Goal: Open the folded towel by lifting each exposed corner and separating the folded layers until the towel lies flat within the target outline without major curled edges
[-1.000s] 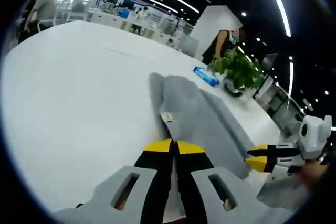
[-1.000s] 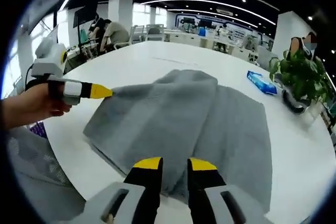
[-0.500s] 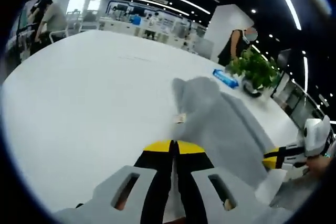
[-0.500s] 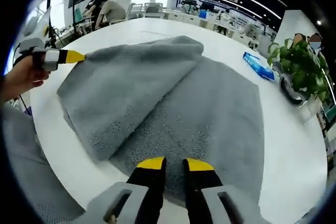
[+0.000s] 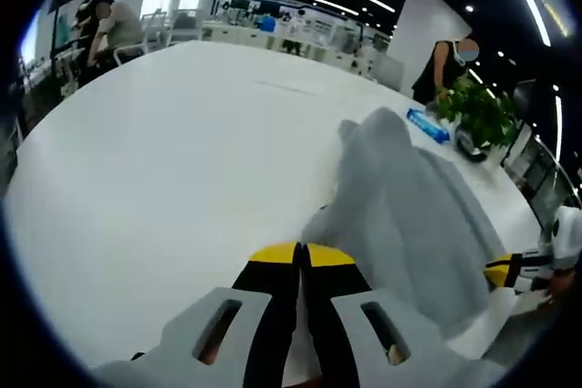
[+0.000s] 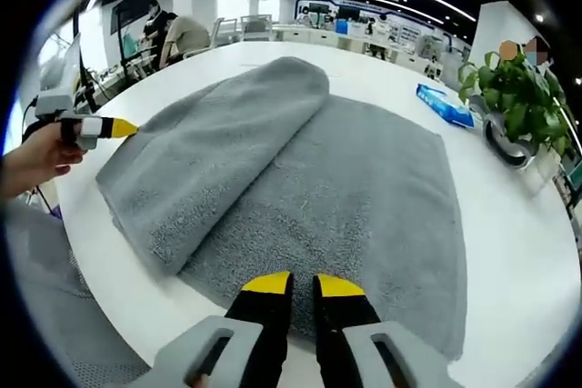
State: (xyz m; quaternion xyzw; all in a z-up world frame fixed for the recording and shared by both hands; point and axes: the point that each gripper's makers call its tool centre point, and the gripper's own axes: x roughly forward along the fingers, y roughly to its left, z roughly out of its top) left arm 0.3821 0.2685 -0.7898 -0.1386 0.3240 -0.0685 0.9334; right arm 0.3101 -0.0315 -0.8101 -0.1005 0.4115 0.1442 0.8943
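Pulling further sideways than a second ago, the left gripper (image 5: 302,252) has its jaws pinched on a towel (image 6: 300,170) corner, peeling the upper layer wider across the white table (image 5: 164,161). The right gripper (image 6: 303,285) pins the near edge, jaws almost together.

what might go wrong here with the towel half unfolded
The left gripper pinches just the edge of the towel, so the raised layer may slip out and fall back folded. The right gripper sits at the near hem; if it lets go, the whole towel could drag across the table toward the left gripper instead of opening flat.
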